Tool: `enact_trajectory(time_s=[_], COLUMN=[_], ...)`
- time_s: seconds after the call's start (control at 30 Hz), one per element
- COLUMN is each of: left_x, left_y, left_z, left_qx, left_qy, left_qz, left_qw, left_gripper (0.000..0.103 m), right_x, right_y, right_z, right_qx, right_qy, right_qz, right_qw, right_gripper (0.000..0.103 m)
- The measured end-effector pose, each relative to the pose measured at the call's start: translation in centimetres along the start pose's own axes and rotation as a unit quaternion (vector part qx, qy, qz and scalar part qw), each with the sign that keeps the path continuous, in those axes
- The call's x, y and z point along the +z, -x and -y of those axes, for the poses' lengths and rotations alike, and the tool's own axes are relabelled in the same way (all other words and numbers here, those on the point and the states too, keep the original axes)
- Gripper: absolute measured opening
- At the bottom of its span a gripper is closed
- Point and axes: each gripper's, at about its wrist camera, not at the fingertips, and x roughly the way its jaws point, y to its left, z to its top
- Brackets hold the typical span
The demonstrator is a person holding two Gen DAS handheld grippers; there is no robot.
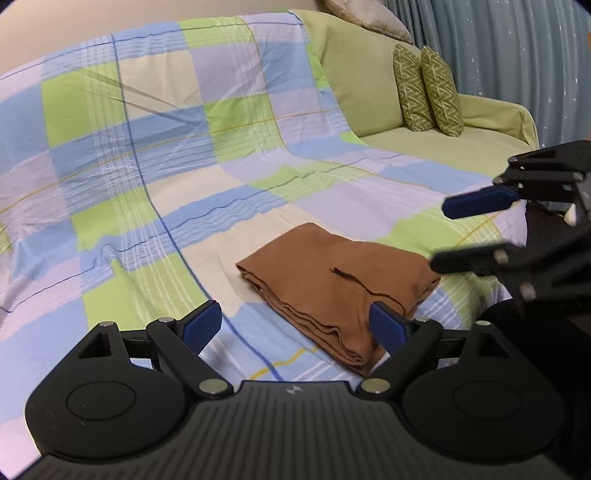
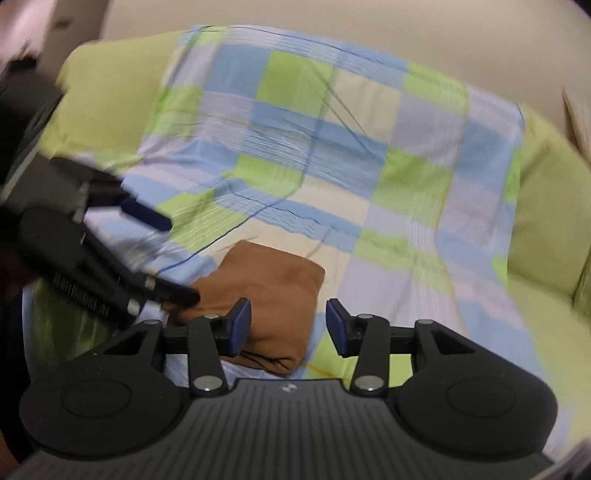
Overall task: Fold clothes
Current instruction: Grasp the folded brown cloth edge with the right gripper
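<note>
A brown garment (image 1: 332, 284) lies folded into a flat rectangle on the checked sheet (image 1: 166, 155), several layers showing at its near edge. My left gripper (image 1: 295, 325) hovers just in front of it, open, holding nothing. My right gripper (image 1: 439, 236) enters from the right, open, its tips over the garment's right end. In the right wrist view the garment (image 2: 273, 288) lies just past the open right gripper (image 2: 288, 326), mostly behind its left finger (image 2: 238, 325). There the left gripper (image 2: 181, 258) comes in from the left, its lower finger over the cloth's left end.
The checked sheet (image 2: 332, 166) drapes over a green sofa (image 1: 424, 144) and up its backrest. Two patterned green cushions (image 1: 424, 92) lean at the sofa's far right. A pale pillow (image 1: 369, 18) sits on the backrest. Blue curtains (image 1: 517, 48) hang behind.
</note>
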Motion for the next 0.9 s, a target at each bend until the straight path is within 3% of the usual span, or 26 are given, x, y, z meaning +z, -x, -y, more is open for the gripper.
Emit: enact_trajectory(time_s=[0.13, 0.27, 0.43, 0.5, 0.7, 0.83, 0.9], left_x=[-1.1, -2.2, -2.9, -3.1, -2.8, -2.3, -1.7], left_y=[1.4, 2.1, 2.0, 1.9, 1.1, 0.4, -0.2], left_z=[-1.2, -2.0, -2.4, -2.6, -2.5, -2.3, -1.8], left_qx=[0.008, 0.018, 0.019, 0.018, 0.004, -0.008, -0.013], left_qy=[0.026, 0.042, 0.052, 0.054, 0.054, 0.053, 0.047], left_qz=[-0.004, -0.012, -0.019, -0.021, -0.016, -0.009, -0.002], left_qw=[0.9996, 0.9989, 0.9983, 0.9982, 0.9984, 0.9985, 0.9988], left_gripper=[0.089, 0.089, 0.089, 0.089, 0.089, 0.089, 0.089], right_x=[-0.5, -0.9, -1.6, -2.2, -3.3, -3.1, -3.0], right_y=[-0.2, -1.6, -4.3, -5.4, -6.0, -6.1, -5.7], right_z=[-2.4, -3.9, -5.9, -6.7, -7.4, -7.3, -7.3], right_qx=[0.001, 0.001, -0.007, -0.017, -0.024, -0.031, -0.033], right_qy=[0.119, 0.193, 0.285, 0.329, 0.397, 0.398, 0.399], right_qz=[-0.015, -0.023, -0.043, -0.045, -0.019, -0.002, 0.006], right_qw=[0.993, 0.981, 0.958, 0.943, 0.917, 0.917, 0.916], right_gripper=[0.042, 0.053, 0.053, 0.059, 0.066, 0.065, 0.056])
